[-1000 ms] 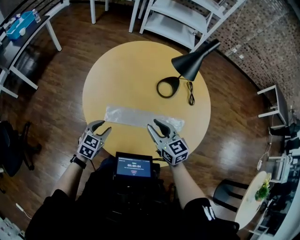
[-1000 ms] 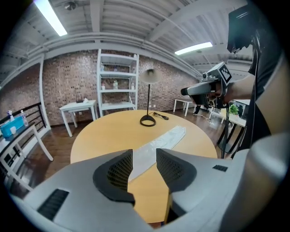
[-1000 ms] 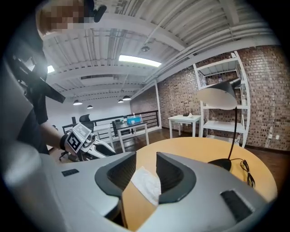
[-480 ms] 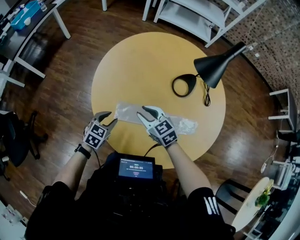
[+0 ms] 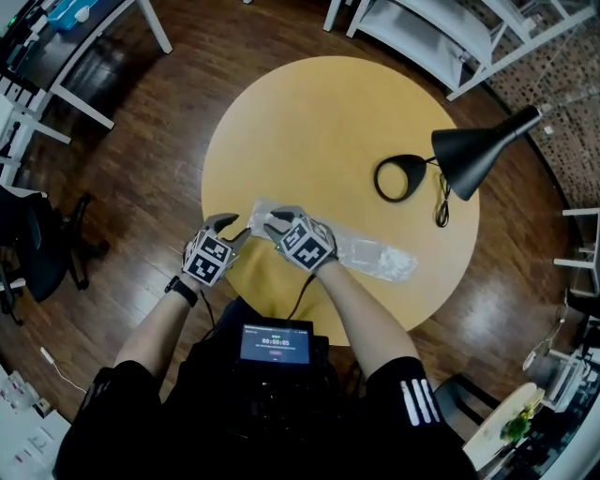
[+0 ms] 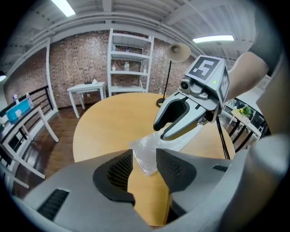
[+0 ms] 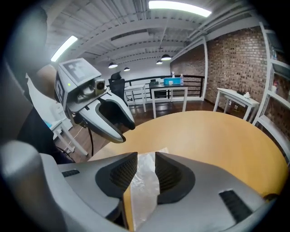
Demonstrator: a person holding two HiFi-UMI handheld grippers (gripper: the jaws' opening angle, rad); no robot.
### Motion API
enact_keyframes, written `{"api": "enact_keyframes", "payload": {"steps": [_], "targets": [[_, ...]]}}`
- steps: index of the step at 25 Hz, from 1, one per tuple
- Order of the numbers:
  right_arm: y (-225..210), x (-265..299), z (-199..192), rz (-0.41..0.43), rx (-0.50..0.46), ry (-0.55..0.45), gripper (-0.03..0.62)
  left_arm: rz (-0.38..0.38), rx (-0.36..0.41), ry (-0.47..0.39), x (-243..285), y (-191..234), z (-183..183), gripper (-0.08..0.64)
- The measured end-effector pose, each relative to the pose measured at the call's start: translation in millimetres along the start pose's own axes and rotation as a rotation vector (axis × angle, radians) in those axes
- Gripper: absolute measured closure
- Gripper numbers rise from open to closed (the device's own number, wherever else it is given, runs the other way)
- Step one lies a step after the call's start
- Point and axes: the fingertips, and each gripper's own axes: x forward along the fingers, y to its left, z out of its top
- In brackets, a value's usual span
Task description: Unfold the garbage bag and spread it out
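A folded clear garbage bag (image 5: 361,251) lies as a long strip on the near part of the round yellow table (image 5: 328,122). Both grippers hang over the strip's left end, tips close together. My left gripper (image 5: 232,228) is open, and the bag's corner (image 6: 144,147) shows in the gap between its jaws (image 6: 145,154). My right gripper (image 5: 270,225) comes in from the right; its jaws have just been closing. The bag (image 7: 146,181) lies in the gap between them (image 7: 146,157), and the pads do not press on it.
A black desk lamp (image 5: 469,159) with a round base (image 5: 401,178) and a cord stands at the table's right. White shelving (image 5: 422,28) is behind the table and a dark chair (image 5: 37,253) is at the left. A small screen (image 5: 274,344) sits at my chest.
Both grippers have dropped and moved forward onto the bag's left end. The right one swung left across the strip and now nearly meets the left one.
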Motion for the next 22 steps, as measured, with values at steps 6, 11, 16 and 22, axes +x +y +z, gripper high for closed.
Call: {"api": "enact_keyframes", "payload": {"steps": [6, 11, 16, 22], "targets": [[13, 55, -25, 0.07, -0.074, 0.152, 0.488, 0.005, -0.02, 0.021, 6, 3, -18, 0.393], [21, 79, -46, 0.111, -0.117, 0.264, 0.497, 0.004, -0.026, 0.031, 12, 4, -26, 0.393], [13, 86, -37, 0.085, -0.12, 0.262, 0.516, -0.006, -0.031, 0.032, 16, 8, -30, 0.393], [14, 87, -41, 0.102, -0.046, 0.23, 0.569, -0.014, -0.03, 0.027, 17, 9, -32, 0.393]]}}
